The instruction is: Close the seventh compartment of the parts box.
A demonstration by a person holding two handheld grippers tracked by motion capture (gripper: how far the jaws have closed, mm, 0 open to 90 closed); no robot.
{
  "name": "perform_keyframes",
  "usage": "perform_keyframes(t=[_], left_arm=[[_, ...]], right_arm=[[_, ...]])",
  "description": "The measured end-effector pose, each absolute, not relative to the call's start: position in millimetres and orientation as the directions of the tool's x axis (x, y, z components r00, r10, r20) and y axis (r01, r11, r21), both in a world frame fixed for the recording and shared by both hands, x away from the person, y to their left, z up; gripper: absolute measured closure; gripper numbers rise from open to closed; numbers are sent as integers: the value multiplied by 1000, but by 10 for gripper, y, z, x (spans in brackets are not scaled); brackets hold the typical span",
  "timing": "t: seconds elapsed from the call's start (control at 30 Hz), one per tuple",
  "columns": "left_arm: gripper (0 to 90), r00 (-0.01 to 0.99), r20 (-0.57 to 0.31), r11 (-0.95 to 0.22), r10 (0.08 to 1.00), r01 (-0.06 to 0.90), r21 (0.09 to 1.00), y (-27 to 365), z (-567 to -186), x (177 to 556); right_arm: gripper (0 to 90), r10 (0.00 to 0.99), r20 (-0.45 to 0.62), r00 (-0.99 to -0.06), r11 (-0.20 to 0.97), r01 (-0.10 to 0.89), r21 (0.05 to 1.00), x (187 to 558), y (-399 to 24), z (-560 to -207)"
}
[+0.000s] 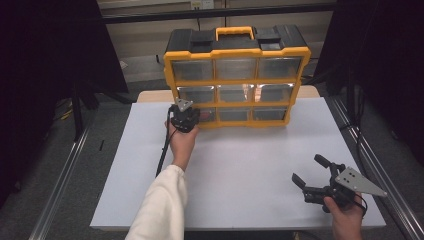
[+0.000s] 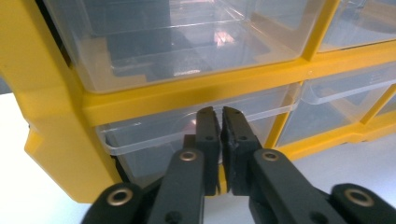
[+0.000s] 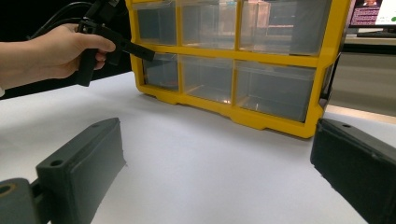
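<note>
A yellow and black organiser (image 1: 235,52) with clear drawers stands upright at the back of the white table (image 1: 240,170). My left gripper (image 1: 196,114) is at its bottom-left drawer (image 2: 149,144), held level by a hand in a white sleeve. The jaw tips (image 2: 220,114) sit at that drawer's upper rim with a narrow slit between the pads, and I cannot make out whether the rim lies in the slit. The drawer looks pushed in. My right gripper (image 1: 306,168) rests low at the front right, jaws wide apart (image 3: 217,128) with nothing between them, facing the organiser (image 3: 224,53).
Metal rails (image 1: 65,170) run along both sides of the table. Dark curtains hang left and right. A lit screen (image 3: 373,11) stands beyond the organiser's right side. White table top lies between the organiser and my right gripper.
</note>
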State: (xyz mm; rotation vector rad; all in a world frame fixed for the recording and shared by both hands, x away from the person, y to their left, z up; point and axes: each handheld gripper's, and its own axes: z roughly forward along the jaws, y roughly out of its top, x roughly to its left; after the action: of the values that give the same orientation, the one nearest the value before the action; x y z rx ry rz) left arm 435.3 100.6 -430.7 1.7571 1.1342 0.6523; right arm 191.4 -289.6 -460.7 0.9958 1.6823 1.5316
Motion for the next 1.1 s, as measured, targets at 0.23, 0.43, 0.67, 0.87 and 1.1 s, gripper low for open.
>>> perform_keyframes(t=[0.23,0.43,0.67,0.87,1.1], left_arm=[[671,471,-80,-131,879,399,907,1040,-4304,4255],[539,513,-88,-145,854,397,906,1129,-4325,4131],[430,547,-88,-159,832,387,908,1212,-4301,3985],[359,544,-113,-130,832,389,912,1340,-4344,3871],[275,567,-116,-130,815,376,917,1461,-4364,3751]], right_arm=[[22,864,26,-503,34,111,993,1919,-2900,-4606],[22,862,26,-506,34,110,993,1937,-2875,-4605],[22,860,25,-509,36,111,993,1942,-2870,-4602],[22,863,26,-505,33,108,994,1961,-2859,-4598],[20,868,34,-495,27,115,993,1978,-2859,-4599]])
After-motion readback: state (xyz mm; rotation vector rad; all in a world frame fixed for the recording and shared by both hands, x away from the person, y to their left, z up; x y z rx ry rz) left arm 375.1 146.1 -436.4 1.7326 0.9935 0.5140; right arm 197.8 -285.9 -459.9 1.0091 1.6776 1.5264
